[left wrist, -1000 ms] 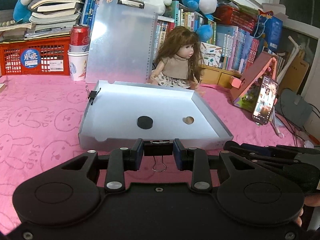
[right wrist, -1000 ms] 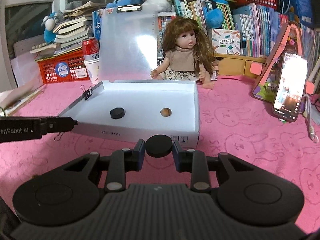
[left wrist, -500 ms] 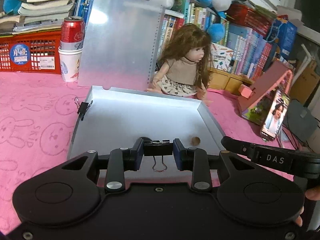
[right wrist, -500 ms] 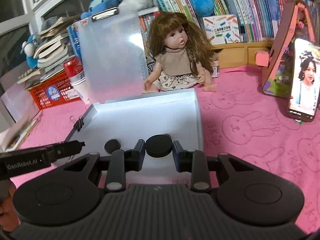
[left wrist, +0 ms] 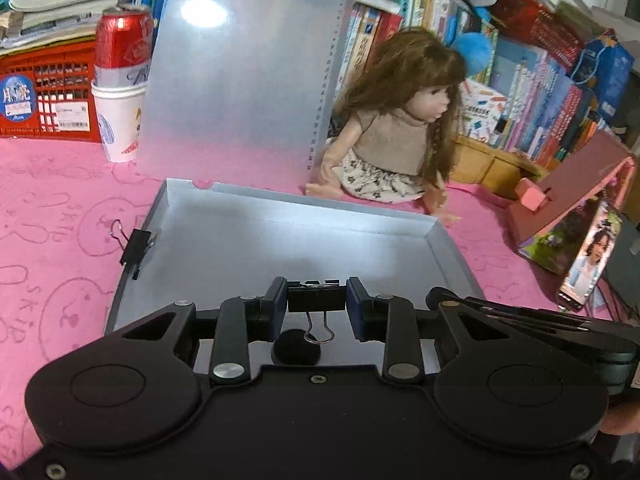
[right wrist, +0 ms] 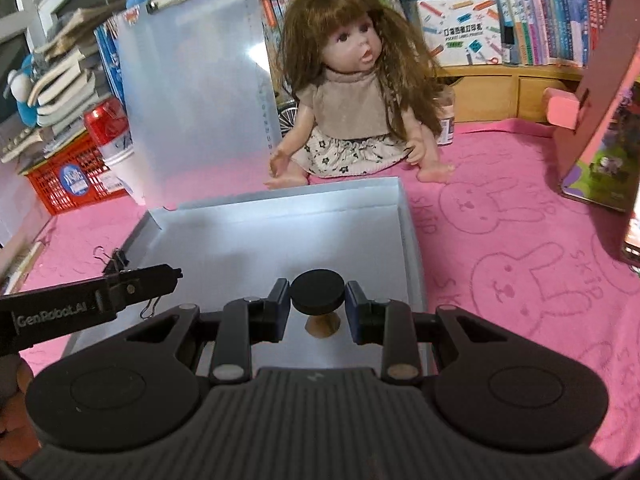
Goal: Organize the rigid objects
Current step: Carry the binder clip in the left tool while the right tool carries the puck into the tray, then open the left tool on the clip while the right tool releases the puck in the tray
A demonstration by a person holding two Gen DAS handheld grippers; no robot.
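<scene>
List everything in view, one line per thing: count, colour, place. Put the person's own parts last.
binder clip: 2, black; one held in left gripper, one clipped on tray's left wall
disc: 2, black; one held in right gripper, one on tray floor
small round piece: 1, tan, tray floor under right gripper
tray: 1, white, on cloth
cloth: 1, pink with bunnies, covers table
doll: 1, brown hair, sits behind tray
clipboard: 1, translucent, upright behind tray
can: 1, red, atop white cup
basket: 1, red, far left
phone: 1, lit screen, right
books: many, behind
left gripper: black, over tray
right gripper: black, over tray
</scene>
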